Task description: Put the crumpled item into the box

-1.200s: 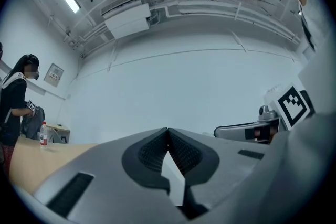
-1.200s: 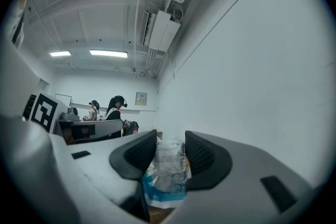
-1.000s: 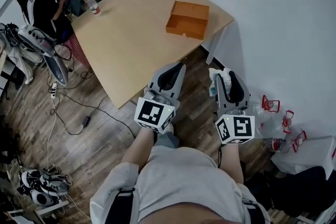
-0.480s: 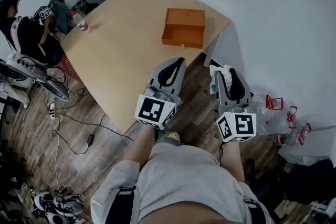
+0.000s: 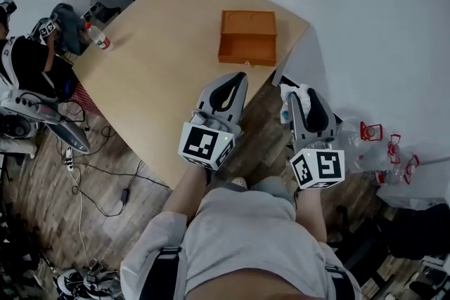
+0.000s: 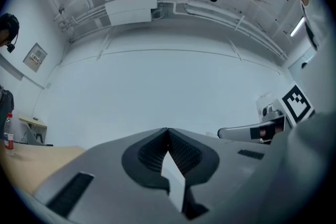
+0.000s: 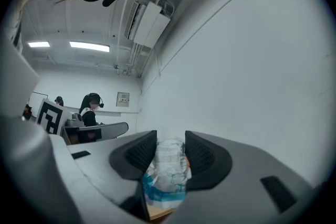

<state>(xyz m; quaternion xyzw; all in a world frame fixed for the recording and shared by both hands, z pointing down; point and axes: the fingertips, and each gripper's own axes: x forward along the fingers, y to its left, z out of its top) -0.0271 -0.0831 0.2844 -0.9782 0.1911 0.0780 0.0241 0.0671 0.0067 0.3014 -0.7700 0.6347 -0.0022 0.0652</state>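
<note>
White and blue, the crumpled item (image 7: 167, 173) is pinched between the jaws of the right gripper (image 7: 170, 150). The jaws are only a little apart, and the item fills the space between them. In the head view this gripper (image 5: 304, 100) is at the lower right of centre, over the wooden floor (image 5: 261, 131), and the item (image 5: 294, 93) sticks out at its tip. The left gripper (image 6: 168, 135) has its jaws pressed together with nothing between them. In the head view it (image 5: 238, 78) is just beside the near edge of the light wooden table (image 5: 162, 81). The orange box (image 5: 247, 37) stands open on the table, in the upper middle of the frame, well apart from both grippers. A bottle (image 5: 98, 38) stands at the table's upper left corner.
</note>
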